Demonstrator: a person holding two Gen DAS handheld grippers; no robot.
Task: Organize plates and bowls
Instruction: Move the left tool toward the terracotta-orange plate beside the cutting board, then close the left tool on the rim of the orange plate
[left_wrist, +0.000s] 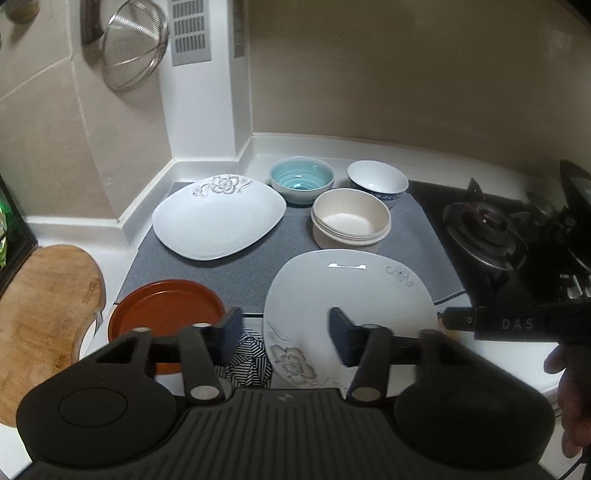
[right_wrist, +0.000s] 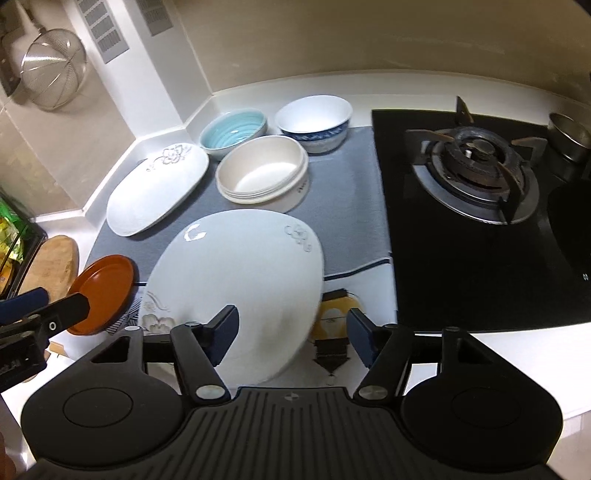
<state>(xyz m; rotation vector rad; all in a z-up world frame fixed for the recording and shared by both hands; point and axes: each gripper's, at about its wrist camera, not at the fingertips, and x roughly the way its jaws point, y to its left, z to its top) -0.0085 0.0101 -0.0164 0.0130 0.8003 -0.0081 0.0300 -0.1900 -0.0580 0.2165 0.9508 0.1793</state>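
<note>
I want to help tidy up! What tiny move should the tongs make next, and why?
Probably ease the right tongs forward and close them on the near edge of the white plate. They are open and empty, and that plate lies nearest. A matching plate lies behind it, so the two could likely stack.

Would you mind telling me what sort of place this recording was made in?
Most likely a home kitchen counter: a gas burner sits in a black glass hob, a wire-mesh strainer hangs on the tiled wall, and a wooden cutting board lies beside the dishes.
</note>
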